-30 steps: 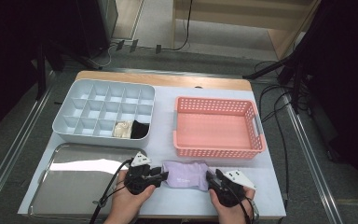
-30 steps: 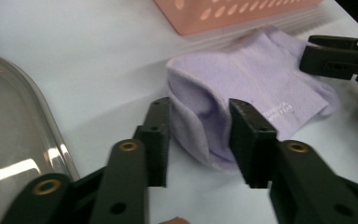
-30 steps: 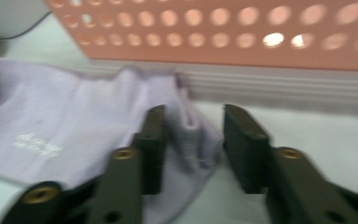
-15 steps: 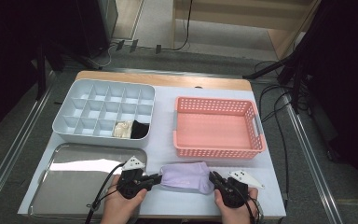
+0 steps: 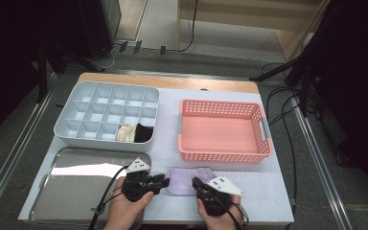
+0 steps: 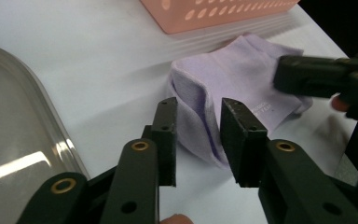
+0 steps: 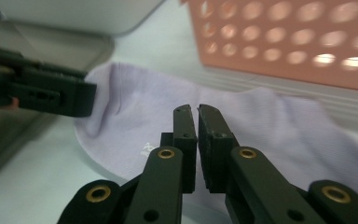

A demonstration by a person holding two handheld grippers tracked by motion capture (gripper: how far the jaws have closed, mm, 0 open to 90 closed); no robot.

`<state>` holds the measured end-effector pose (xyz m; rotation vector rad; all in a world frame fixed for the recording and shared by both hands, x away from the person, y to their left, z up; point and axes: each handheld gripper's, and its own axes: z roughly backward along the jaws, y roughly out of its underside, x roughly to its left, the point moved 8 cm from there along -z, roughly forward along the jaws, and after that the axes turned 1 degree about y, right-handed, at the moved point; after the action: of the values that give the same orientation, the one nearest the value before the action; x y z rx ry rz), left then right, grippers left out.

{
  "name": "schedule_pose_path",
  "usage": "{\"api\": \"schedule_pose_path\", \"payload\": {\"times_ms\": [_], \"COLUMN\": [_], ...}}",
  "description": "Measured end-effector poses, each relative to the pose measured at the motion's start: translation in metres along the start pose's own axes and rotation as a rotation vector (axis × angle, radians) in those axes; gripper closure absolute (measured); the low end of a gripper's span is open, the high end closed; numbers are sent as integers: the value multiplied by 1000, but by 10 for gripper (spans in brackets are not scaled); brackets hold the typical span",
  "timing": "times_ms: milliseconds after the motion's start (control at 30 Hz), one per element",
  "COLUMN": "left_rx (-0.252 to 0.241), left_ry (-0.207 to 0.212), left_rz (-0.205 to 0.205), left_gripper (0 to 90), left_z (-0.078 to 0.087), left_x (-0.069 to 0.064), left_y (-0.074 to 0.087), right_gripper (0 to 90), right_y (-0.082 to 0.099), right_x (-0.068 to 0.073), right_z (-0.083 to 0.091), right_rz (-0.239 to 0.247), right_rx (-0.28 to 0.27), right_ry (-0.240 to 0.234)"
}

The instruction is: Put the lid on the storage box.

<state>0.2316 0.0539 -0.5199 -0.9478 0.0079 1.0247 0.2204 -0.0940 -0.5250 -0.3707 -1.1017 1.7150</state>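
A lavender sock (image 5: 184, 178) lies folded on the white table near its front edge, just in front of the pink basket. My left gripper (image 5: 165, 181) is at the sock's left end. Its jaws have just been opening, and in the left gripper view they stand open (image 6: 198, 126) with the sock's folded edge (image 6: 200, 116) between them, unpressed. My right gripper (image 5: 197, 184) comes in over the sock's right part. Its jaws have just been closing, and in the right gripper view they are shut (image 7: 197, 121) above the sock (image 7: 135, 116), with no fabric seen between them.
The pink basket (image 5: 223, 129) stands empty behind the sock. A grey compartment box (image 5: 100, 108) at the back left holds a beige item (image 5: 125, 132) and a black item (image 5: 143, 133) in its front row. A shiny metal tray (image 5: 72, 182) lies at the front left.
My right gripper has moved left, from the sock's right end onto it, and its jaws have closed. The sock now lies shorter and more folded. The left hand has stayed in place.
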Motion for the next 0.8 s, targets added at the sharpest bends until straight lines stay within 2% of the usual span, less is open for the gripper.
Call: {"api": "schedule_pose_path", "payload": {"times_ms": [67,133,167,267,367,400,433,500,633,700,800], "left_rx": [8,11,11,10,11,10,8,-1,-19,-35,-56], "left_ry": [0,-2,-2,-3,-3,-4,-3,-3,1,5,4], "left_rz": [-3,-7,-3,2,2,-1,-1,-4,-9,-4,-6], "left_gripper": [745,748,748,751,750,749,745,728,676,640,614], "left_z": [-2,-2,-2,-2,-2,-1,0,1,3,5,8], "left_x": [0,0,0,2,2,2,2,2,2,2,2], "left_y": [1,2,2,2,2,2,1,1,-1,-3,-6], "right_gripper": [861,866,865,865,852,842,827,791,723,658,609], "right_y": [4,9,10,13,18,19,17,10,0,1,7], "right_x": [7,9,10,13,15,14,10,-5,-48,-64,-76], "right_z": [-11,-18,-18,-12,-3,1,5,15,31,33,28], "right_rz": [32,43,47,47,45,44,39,-2,-75,-88,-117], "right_rx": [30,64,55,78,107,110,99,53,-27,-32,-11], "right_ry": [15,29,28,10,-36,-32,-25,9,127,174,183]}}
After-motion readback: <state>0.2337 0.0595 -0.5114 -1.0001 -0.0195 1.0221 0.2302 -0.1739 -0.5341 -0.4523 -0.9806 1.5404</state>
